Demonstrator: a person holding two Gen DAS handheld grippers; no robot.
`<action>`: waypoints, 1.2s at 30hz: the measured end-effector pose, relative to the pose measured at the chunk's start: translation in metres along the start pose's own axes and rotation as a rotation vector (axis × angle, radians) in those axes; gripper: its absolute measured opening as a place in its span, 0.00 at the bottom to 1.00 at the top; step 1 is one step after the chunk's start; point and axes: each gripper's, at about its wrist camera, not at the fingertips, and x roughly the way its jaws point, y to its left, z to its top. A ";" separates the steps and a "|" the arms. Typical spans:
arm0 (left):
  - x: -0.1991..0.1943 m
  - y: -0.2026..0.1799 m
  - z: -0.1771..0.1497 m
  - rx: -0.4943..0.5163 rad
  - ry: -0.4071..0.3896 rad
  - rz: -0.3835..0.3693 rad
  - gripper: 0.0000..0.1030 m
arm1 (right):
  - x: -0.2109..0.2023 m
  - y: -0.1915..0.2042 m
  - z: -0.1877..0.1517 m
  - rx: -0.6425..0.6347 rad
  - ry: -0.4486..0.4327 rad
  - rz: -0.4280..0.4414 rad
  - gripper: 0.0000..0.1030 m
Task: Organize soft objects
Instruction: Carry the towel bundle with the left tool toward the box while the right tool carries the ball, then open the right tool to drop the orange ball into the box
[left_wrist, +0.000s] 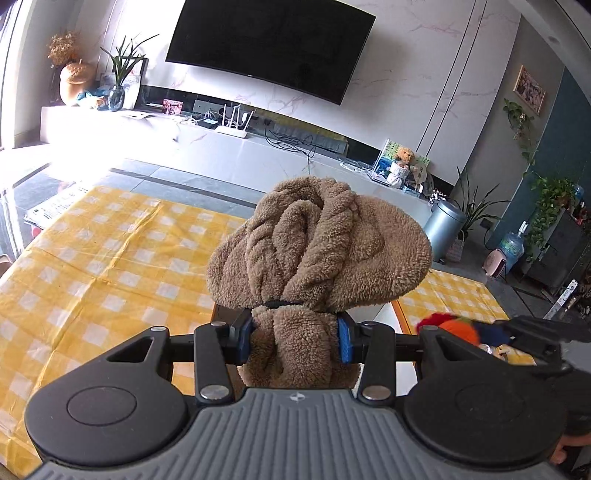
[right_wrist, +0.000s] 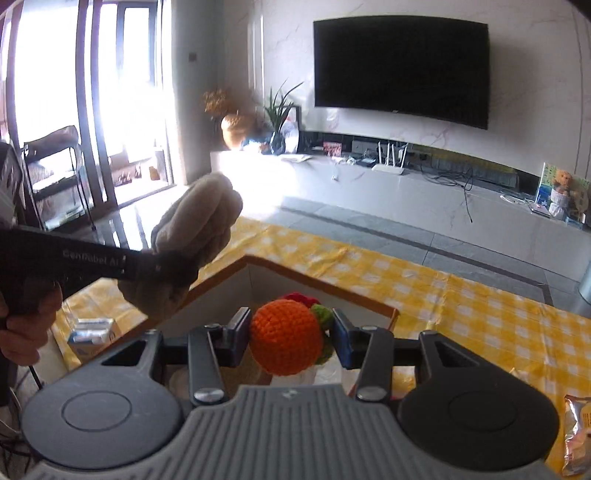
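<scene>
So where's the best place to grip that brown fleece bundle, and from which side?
At the cinched neck of the brown fleece bundle, just below its black tie, coming from underneath. It is narrowest there, and the bulge above stops it slipping. The left gripper grips there now.

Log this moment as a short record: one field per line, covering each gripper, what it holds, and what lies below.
left gripper: shut on the brown fleece bundle, held up in the air
right gripper: shut on the orange crochet toy
below: open box with a brown rim
table cover: yellow checked cloth
beside box: small carton on one side, snack packet on the other
</scene>
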 end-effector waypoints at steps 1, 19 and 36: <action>-0.001 0.001 -0.001 0.000 0.003 -0.002 0.48 | 0.010 0.006 -0.001 -0.026 0.040 -0.002 0.45; -0.006 0.020 -0.002 0.060 0.097 0.043 0.48 | 0.055 0.071 -0.020 -0.223 0.428 0.152 0.45; 0.015 -0.007 -0.035 0.223 0.279 0.014 0.49 | 0.025 0.040 -0.018 -0.077 0.264 0.010 0.92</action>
